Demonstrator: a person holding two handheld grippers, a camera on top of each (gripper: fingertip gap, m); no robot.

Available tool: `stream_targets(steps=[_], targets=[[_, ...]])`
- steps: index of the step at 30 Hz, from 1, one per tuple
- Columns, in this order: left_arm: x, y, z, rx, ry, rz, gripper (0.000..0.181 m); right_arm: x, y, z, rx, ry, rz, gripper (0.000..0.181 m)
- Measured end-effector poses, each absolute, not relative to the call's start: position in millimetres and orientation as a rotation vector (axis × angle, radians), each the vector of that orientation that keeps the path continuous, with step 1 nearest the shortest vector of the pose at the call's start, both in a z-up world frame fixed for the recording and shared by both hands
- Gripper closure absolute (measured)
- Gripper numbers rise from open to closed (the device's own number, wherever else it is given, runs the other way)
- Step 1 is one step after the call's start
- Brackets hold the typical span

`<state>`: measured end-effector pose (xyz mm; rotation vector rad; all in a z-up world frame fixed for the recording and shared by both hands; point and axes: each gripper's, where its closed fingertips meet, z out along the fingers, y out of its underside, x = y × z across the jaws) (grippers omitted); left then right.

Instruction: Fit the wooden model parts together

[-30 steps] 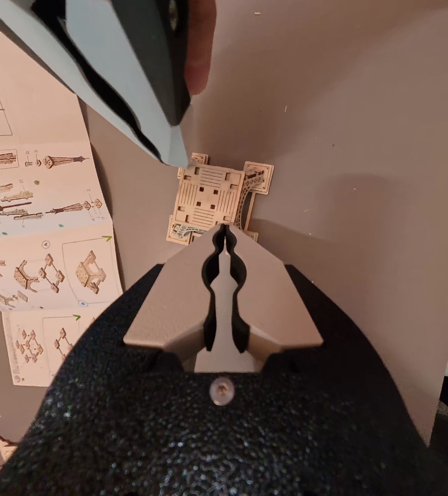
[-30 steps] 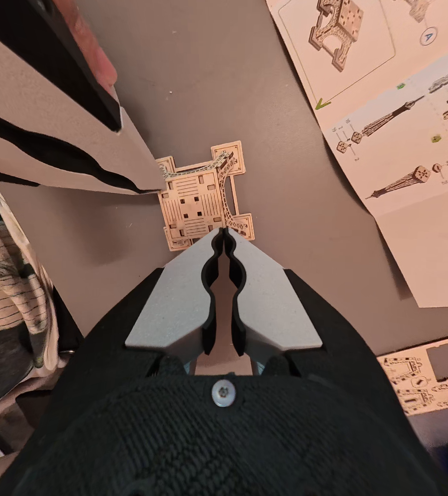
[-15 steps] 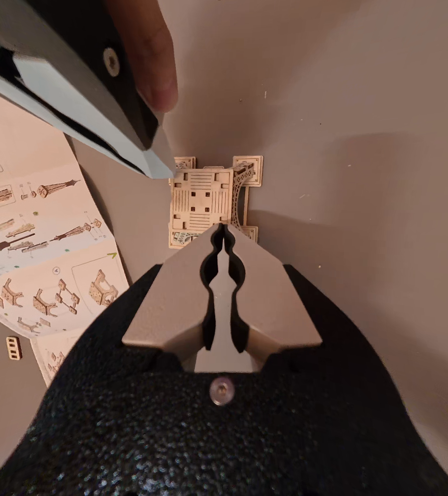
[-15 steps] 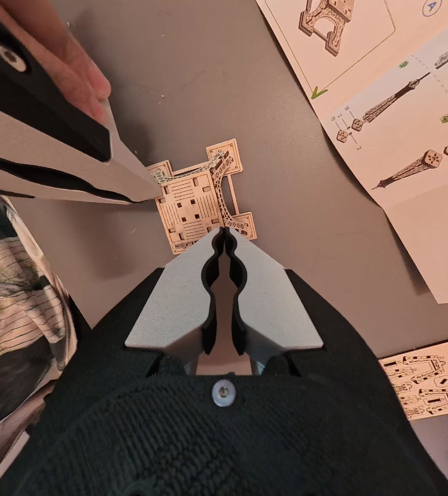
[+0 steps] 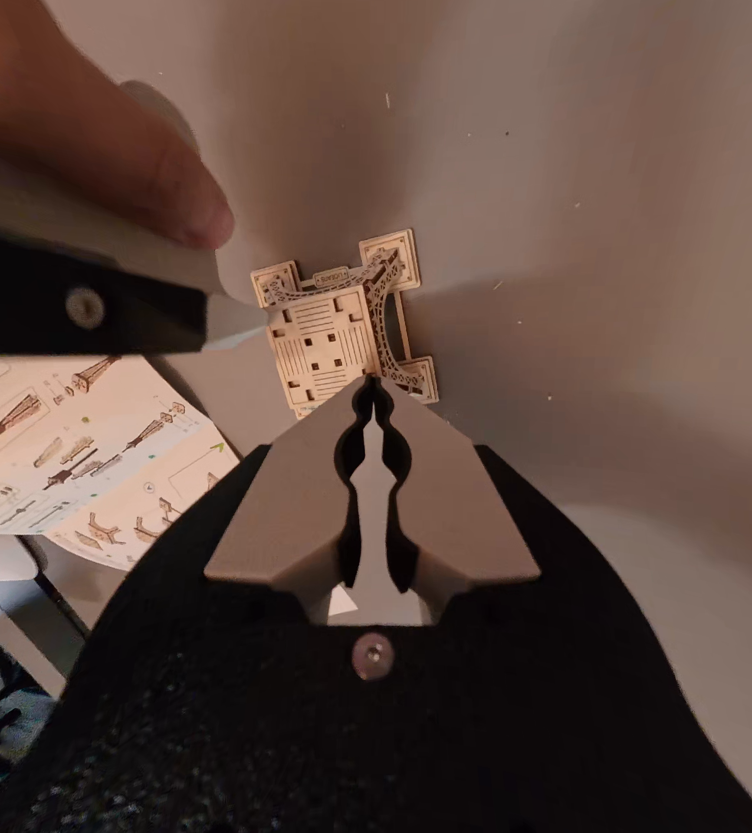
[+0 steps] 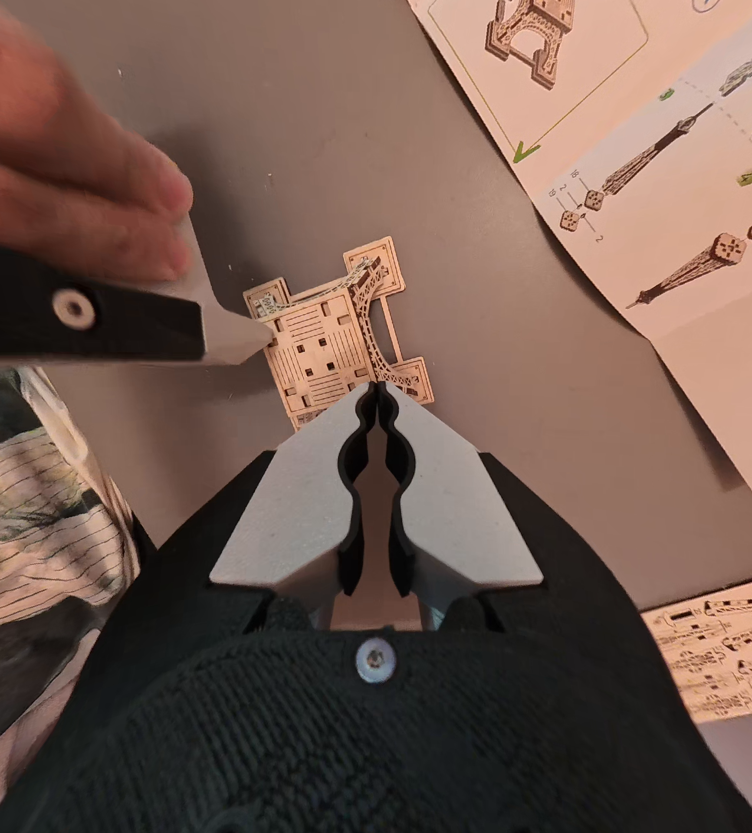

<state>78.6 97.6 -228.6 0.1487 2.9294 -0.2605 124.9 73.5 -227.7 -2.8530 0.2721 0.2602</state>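
Wood, pale and laser-cut: the wooden model [image 5: 329,342] sits near the middle of both wrist views on the grey table [image 5: 590,225]. It is a square slotted deck raised on lattice arches over a flat base frame with square corner pads.

In the left wrist view the left gripper [image 5: 371,383] comes up from the bottom centre, its jaws drawn together with the tips at the lower edge of the deck; whether they pinch any wood cannot be told. In the right wrist view the right gripper [image 6: 374,387] stands the same way, jaws together, tips at the lower edge beside the right-hand arch.

Each view also shows the other gripper entering from the left of the frame, its pointed tip touching the model's left edge, with a hand [image 6: 63,180] resting on it.

Further out, an instruction sheet [image 6: 635,157] lies at the upper right of the right wrist view, and a punched parts sheet [image 6: 725,649] at the lower right.
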Motion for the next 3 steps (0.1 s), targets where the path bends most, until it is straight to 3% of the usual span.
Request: stream_targets(steps=[1,3], targets=[[78.5,97.6,-228.6,0.166,2.939,-0.234,0.181,125.0,73.6,-227.9,-2.875,0.261,0.250,0.181],[78.3,97.6,-228.9,0.202,2.956,-0.191,0.181,125.1,73.5,-228.2,-2.918,0.254,0.231,0.181]])
